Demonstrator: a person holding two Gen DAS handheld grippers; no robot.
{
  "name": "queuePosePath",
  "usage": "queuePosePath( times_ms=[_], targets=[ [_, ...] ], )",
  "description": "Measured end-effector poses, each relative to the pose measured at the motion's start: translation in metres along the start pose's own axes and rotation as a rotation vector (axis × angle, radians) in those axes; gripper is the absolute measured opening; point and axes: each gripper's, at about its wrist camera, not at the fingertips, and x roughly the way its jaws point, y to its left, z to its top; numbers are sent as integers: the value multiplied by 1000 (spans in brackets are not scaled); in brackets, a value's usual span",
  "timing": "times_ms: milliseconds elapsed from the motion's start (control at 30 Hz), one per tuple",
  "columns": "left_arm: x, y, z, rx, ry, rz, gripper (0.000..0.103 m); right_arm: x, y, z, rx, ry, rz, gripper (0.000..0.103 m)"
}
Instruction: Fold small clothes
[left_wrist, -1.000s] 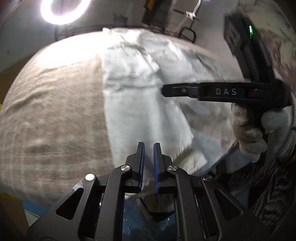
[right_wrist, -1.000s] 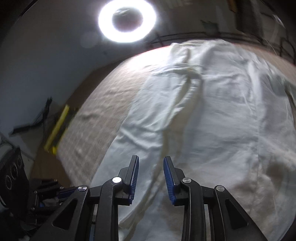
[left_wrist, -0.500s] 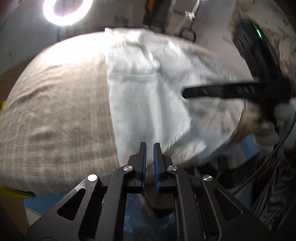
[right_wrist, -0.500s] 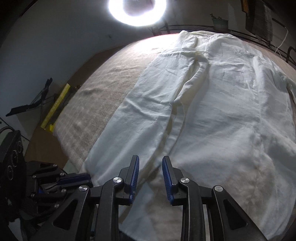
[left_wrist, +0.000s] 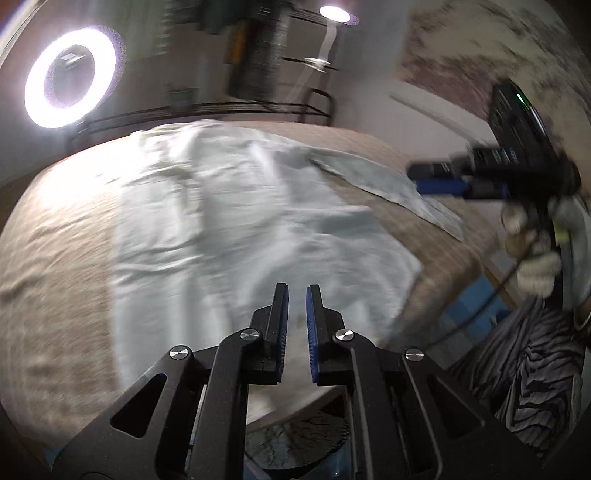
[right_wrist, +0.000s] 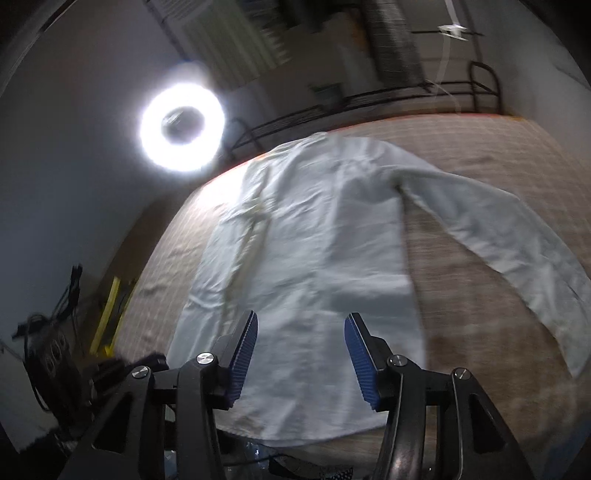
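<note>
A white long-sleeved shirt (left_wrist: 229, 229) lies flat on the table's beige checked cloth (left_wrist: 55, 266). One sleeve (right_wrist: 517, 243) stretches out to the right, away from the shirt's body (right_wrist: 314, 240). My left gripper (left_wrist: 297, 290) hovers above the shirt's near hem, shut, with nothing between its blue pads. My right gripper (right_wrist: 301, 323) hangs above the near hem too; its jaws are opening and nothing is between them. In the left wrist view the right gripper (left_wrist: 415, 177) shows at the right, past the sleeve's cuff (left_wrist: 436, 214), in a gloved hand (left_wrist: 535, 258).
A bright ring light (right_wrist: 183, 127) and a black metal rack (right_wrist: 424, 92) stand behind the table. The table's near edge (left_wrist: 424, 291) drops to a blue floor patch (left_wrist: 469, 306). A yellow bar (right_wrist: 107, 317) and dark gear (right_wrist: 44, 354) are at the left. Striped clothing (left_wrist: 532, 369) is at the right.
Both grippers rose and drew back from the shirt, so more of the table and room shows. The right jaws spread much wider. The left jaws stayed shut.
</note>
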Motion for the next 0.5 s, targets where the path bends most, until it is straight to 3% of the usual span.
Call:
queuePosePath(
  times_ms=[167,200,300,333,433,500],
  targets=[
    [47,-50,12,35,63,-98,10,-41,-49,8,146,-71,-34,52],
    [57,-58,14,36,78,-118,13,-50,-56,10,166,-90,-35,52],
    [88,-87,16,63,134,-183,37,-79,-76,15,201,-134,-45,53],
    [98,-96,15,80,153,-191,43,-86,-82,16,194,-143,-62,54],
    [122,-118,11,125,199,-188,45,-106,-107,16,195,-170,-140,58],
    [136,-128,9,151,212,-134,45,-110,-128,12,228,-170,-155,58]
  ],
)
